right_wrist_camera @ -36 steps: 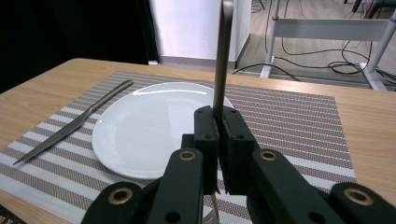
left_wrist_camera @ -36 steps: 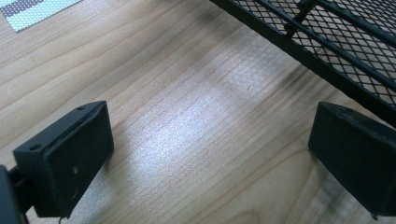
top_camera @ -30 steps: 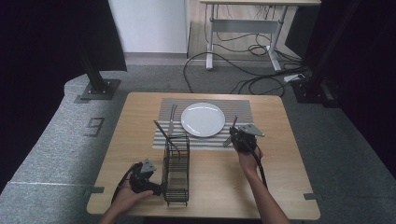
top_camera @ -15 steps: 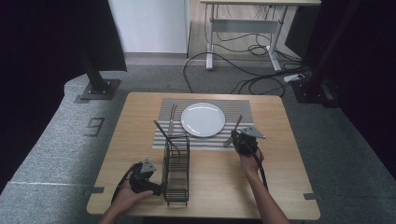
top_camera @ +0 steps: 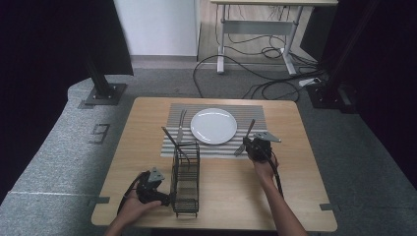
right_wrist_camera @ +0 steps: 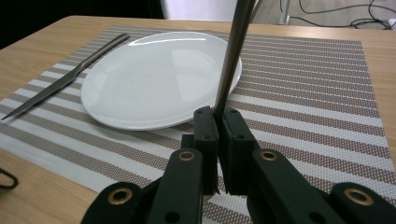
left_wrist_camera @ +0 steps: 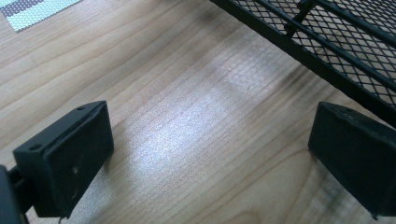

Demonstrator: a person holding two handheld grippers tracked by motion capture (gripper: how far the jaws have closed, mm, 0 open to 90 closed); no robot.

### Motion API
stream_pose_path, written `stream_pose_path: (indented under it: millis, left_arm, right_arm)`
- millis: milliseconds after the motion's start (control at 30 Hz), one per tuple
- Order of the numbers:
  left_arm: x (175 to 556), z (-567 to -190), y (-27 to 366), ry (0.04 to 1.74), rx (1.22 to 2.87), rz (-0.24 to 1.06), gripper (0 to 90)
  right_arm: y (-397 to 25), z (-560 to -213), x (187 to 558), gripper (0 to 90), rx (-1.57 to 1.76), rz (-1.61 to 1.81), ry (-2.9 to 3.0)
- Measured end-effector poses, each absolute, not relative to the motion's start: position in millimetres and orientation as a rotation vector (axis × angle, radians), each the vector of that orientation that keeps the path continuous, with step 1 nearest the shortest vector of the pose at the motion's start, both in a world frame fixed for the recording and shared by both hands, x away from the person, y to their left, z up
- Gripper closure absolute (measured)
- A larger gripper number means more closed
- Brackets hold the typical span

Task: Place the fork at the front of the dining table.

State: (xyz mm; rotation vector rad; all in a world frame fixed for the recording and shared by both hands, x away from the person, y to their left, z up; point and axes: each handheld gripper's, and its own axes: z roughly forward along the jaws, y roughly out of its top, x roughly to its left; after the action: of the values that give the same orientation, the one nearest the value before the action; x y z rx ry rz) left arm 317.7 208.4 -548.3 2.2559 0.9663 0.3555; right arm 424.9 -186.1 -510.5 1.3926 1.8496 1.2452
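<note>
The wooden table (top_camera: 305,196) spreads out in front of you, and across its far half lies the striped placemat (top_camera: 255,114), lengthwise side to side. Nearer you, just left of centre, the black wire basket (top_camera: 186,178) stands on bare wood, its long side running away from you and its far end reaching the mat's near edge. On the mat sits the white plate (top_camera: 213,126), round and flat in the middle of the stripes, with a knife (top_camera: 181,125) lying on the mat just beside its left rim. Your left gripper (top_camera: 150,186) rests low at the basket's near left corner; in the left gripper view its jaws stand wide apart over bare wood with nothing between them, the mesh base of the basket right next to one jaw. Your right gripper (top_camera: 256,146) hovers at the mat's near right edge, to the right of the plate, and its jaws are pinched tight on the fork (top_camera: 244,139). In the high view the fork's tines hang down-left of the gripper over the mat's near edge, while the handle angles up and away past the plate's right side.
</note>
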Motion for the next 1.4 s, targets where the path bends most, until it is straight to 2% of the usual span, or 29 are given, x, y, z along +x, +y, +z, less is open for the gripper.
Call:
stream_pose_path:
  millis: [367, 1400]
  left_arm:
    - [318, -548, 208, 0.967, 2.255, 0.356, 0.0]
    - [318, -548, 208, 0.966, 2.256, 0.355, 0.0]
  right_arm:
    - [-194, -519, 445, 81.2, 1.488, 1.231, 1.832]
    - [-205, -542, 458, 73.0, 1.645, 1.191, 1.843]
